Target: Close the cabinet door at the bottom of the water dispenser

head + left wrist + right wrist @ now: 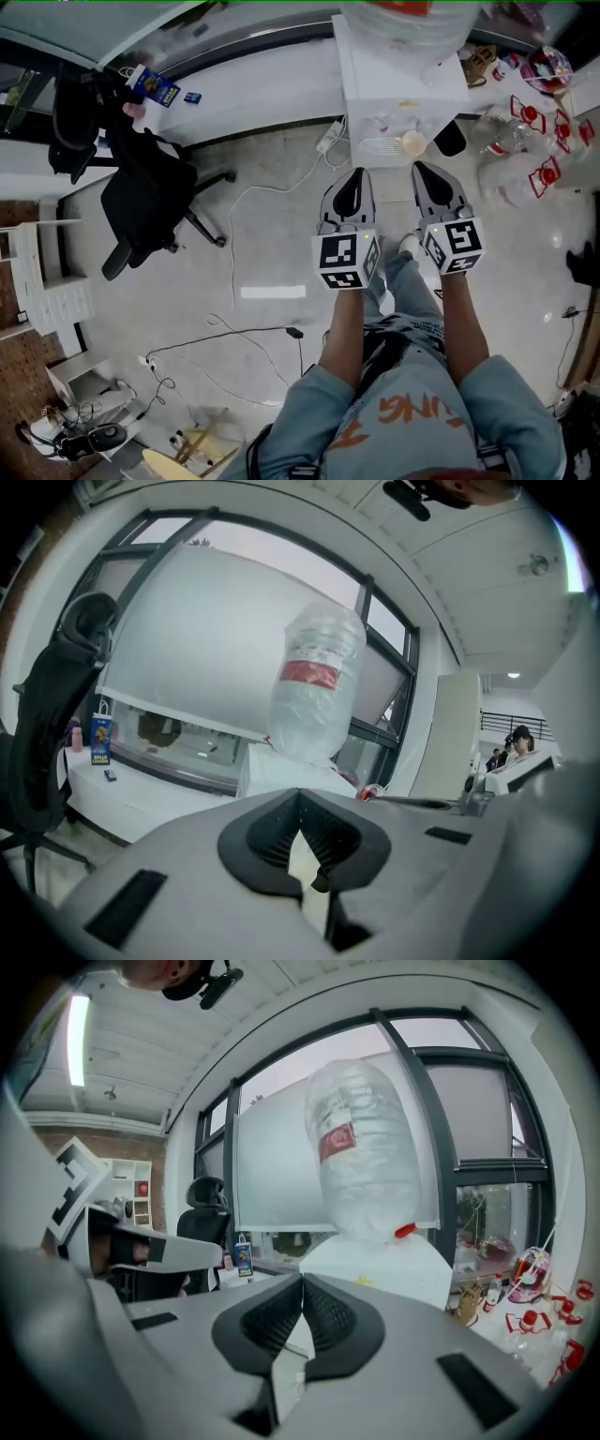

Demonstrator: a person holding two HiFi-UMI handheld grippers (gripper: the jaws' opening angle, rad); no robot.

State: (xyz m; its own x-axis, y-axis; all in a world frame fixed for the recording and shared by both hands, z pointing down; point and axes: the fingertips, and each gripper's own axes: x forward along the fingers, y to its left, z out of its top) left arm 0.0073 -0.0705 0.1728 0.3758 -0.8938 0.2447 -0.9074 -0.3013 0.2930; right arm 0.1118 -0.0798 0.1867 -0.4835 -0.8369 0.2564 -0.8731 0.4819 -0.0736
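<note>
A black chair (141, 202) stands at the left. The left claw (352, 174) is pressed together and holds nothing. The right claw (420, 167) beside it is pressed together too, with nothing in it. Both point at the white water dispenser (398, 89) just past them. Its bottom door cannot be seen.

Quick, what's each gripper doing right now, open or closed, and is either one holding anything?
Left gripper: closed, jaws together, nothing between them.
Right gripper: closed, jaws together, nothing between them.
</note>
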